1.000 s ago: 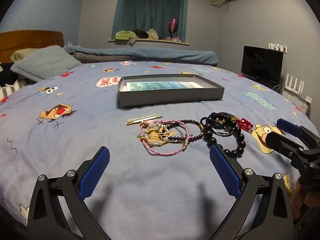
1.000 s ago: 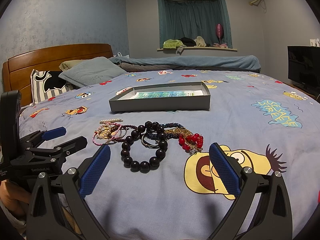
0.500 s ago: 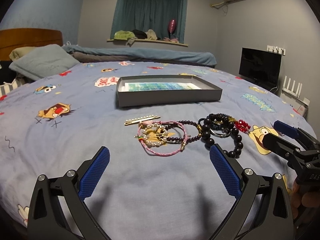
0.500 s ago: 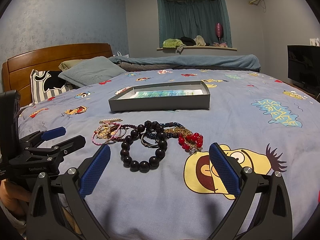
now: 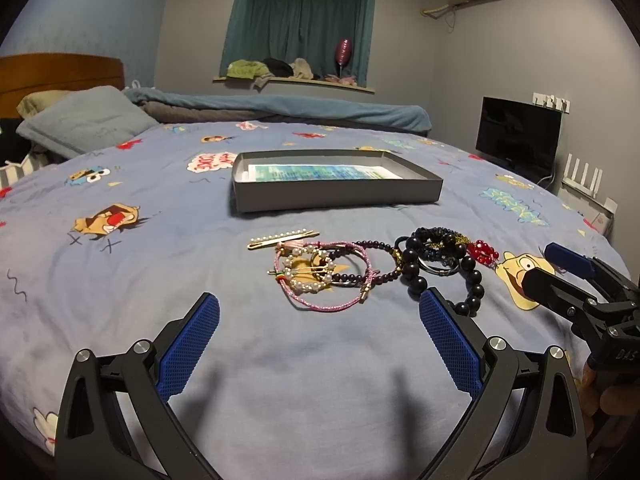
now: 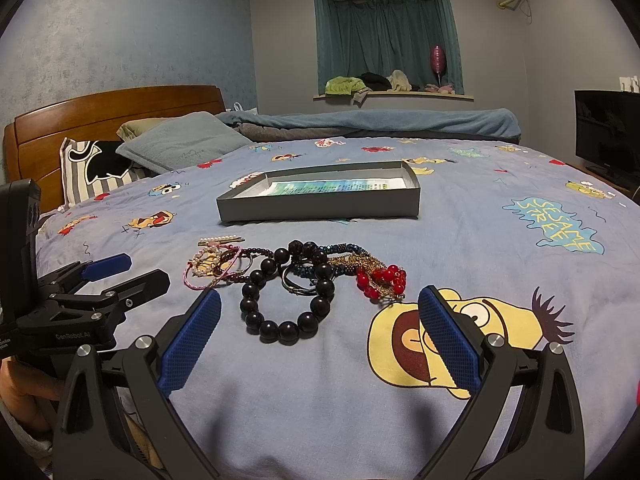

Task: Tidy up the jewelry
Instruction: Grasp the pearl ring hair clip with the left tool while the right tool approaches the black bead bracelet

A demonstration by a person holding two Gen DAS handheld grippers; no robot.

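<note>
Glossy black bead bracelet (image 6: 286, 294) lies just ahead of the right gripper (image 6: 319, 336), jaws apart, empty: hard, slippery, best pinched across one strand. Left gripper (image 5: 319, 346) gapes too.

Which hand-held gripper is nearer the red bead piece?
Right. The right hand-held gripper has the red bead piece just ahead of its right finger; the left hand-held gripper sits further off, beads ahead-right past the black bracelet.
</note>
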